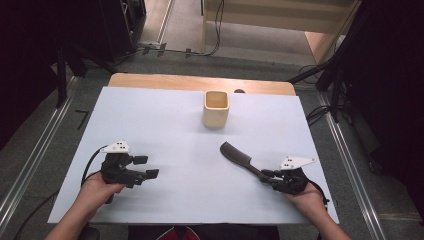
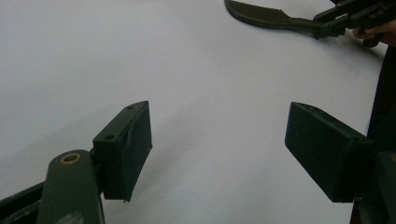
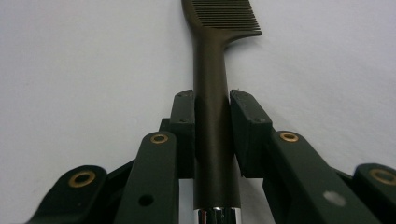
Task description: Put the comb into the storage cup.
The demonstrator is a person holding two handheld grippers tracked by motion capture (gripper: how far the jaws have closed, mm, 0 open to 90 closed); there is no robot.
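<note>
A dark comb (image 1: 239,157) lies on the white table sheet (image 1: 175,140), its toothed head pointing up and left. My right gripper (image 1: 268,175) is shut on the comb's handle. In the right gripper view both pads press the handle (image 3: 212,135) from either side, and the comb's teeth (image 3: 224,16) show at the top. My left gripper (image 1: 145,167) rests low over the sheet at the front left, open, with nothing between its jaws (image 2: 219,154). The left gripper view also catches the comb (image 2: 261,16) and the right gripper (image 2: 327,25) at its top right. A cream square cup (image 1: 216,108) stands upright near the table's far edge.
The wooden table edge (image 1: 200,82) shows beyond the sheet. Cables and dark stands line the floor around the table. Bare sheet lies between the two grippers and in front of the cup.
</note>
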